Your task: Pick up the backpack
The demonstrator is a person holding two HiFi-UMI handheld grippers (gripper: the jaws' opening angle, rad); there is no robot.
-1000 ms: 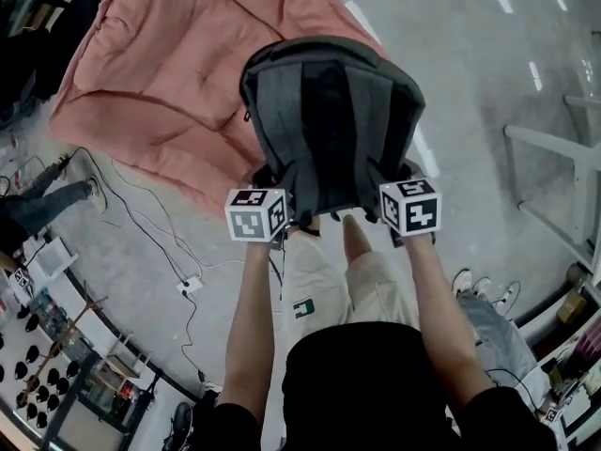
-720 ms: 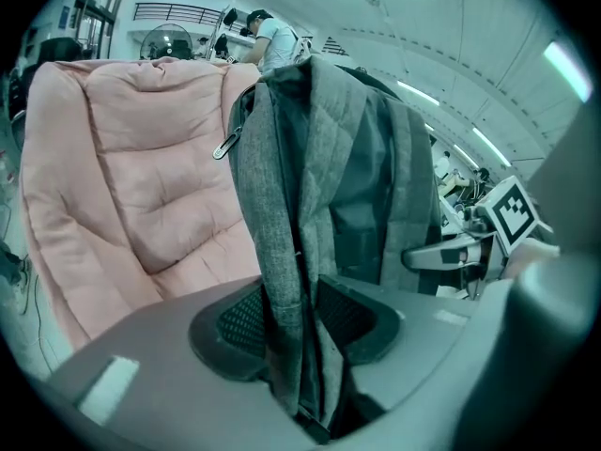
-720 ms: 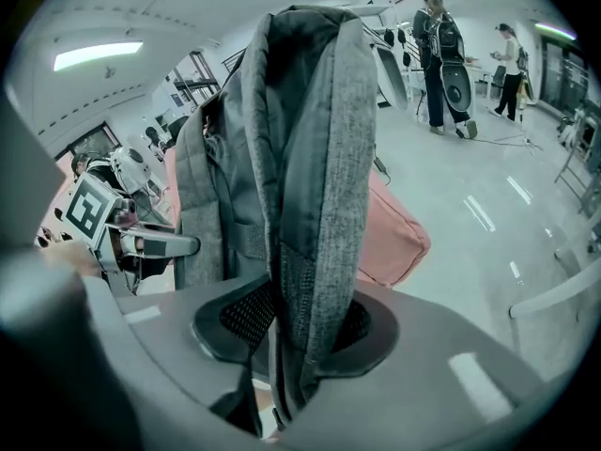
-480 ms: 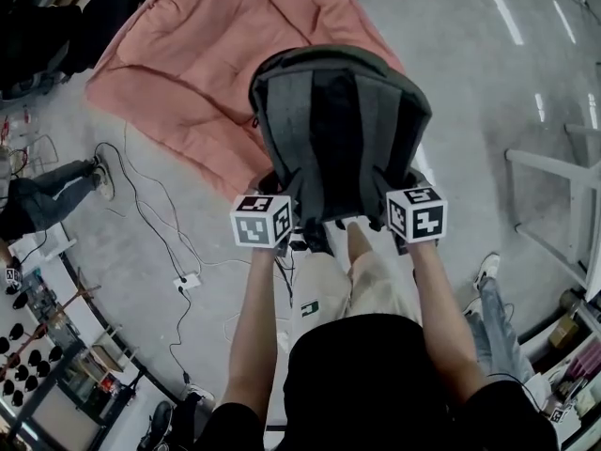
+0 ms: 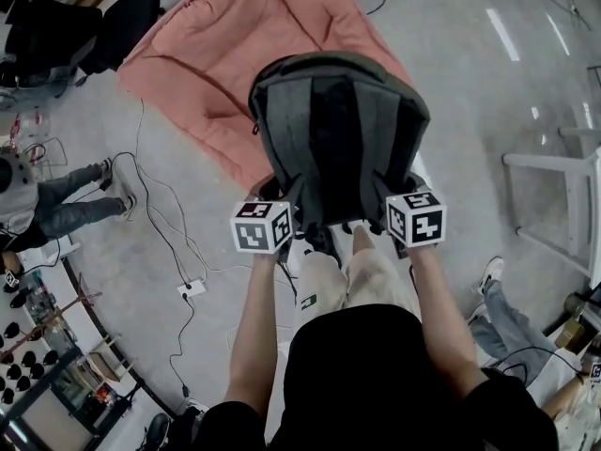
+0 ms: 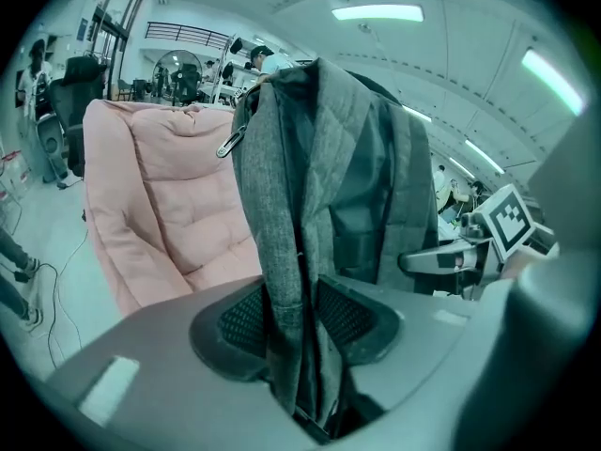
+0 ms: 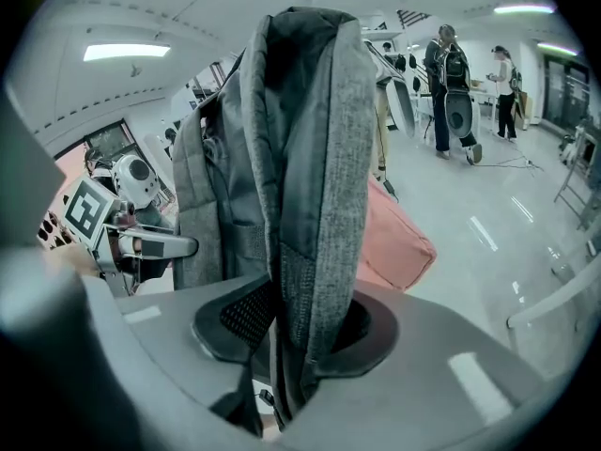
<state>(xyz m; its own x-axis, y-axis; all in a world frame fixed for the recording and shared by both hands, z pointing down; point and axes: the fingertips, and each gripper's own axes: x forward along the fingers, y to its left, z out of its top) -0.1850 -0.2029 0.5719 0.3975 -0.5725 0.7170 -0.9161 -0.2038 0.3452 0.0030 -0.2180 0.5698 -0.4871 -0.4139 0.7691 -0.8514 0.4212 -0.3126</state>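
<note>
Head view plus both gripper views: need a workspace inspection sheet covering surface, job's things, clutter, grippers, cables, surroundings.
Surface: bare grey floor, glossy, with light reflections.
Job's things: grey backpack, held by its near end at two spots; it appears clear of the floor.
Clutter: pink quilt spread on the floor beyond and partly under the backpack.
Grippers: left gripper shut on backpack fabric; right gripper shut on backpack fabric.
Cables: loose cables on the floor at left, running to a power strip.
Surroundings: black chair top left, seated person at left, white frame at right, shelves lower left.
</note>
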